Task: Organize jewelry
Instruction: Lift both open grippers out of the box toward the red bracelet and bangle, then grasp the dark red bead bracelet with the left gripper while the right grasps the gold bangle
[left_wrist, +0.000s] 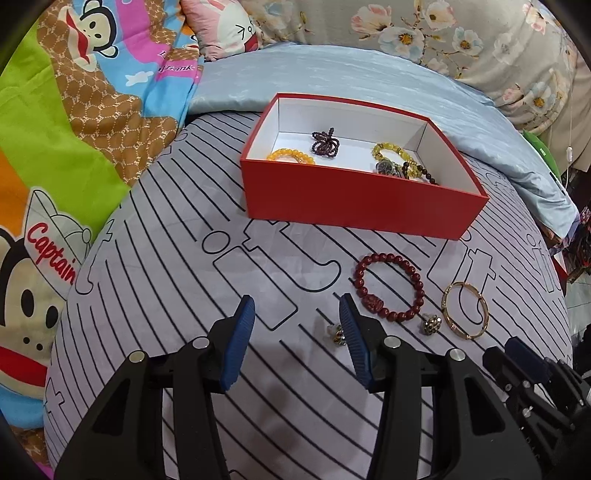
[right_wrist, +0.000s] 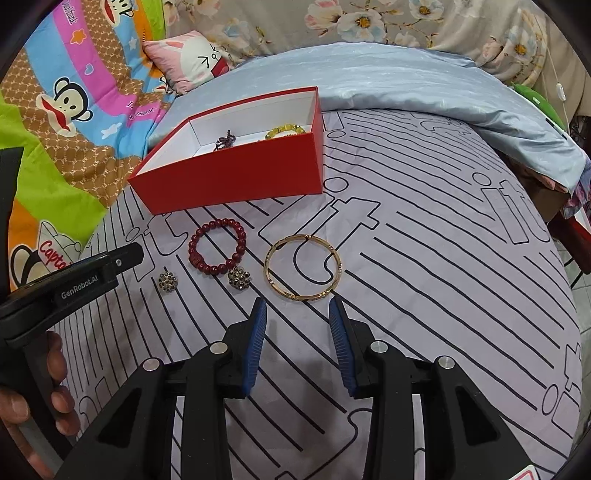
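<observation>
Jewelry lying on the striped bedsheet (right_wrist: 424, 229) near the red box (left_wrist: 354, 206).
Hovering unclenched and empty, left gripper (left_wrist: 297, 306) over an earring (left_wrist: 337, 335); resting before the box, red bead bracelet (right_wrist: 217, 245), second earring (right_wrist: 239, 277), gold bangle (right_wrist: 303, 267); hovering unclenched, empty, right gripper (right_wrist: 297, 308).

Both wrist cameras look steeply down along their tools, close over the bed (left_wrist: 258, 369); both share the red box (left_wrist: 354, 201) (right_wrist: 236, 177) and loose jewelry.
</observation>
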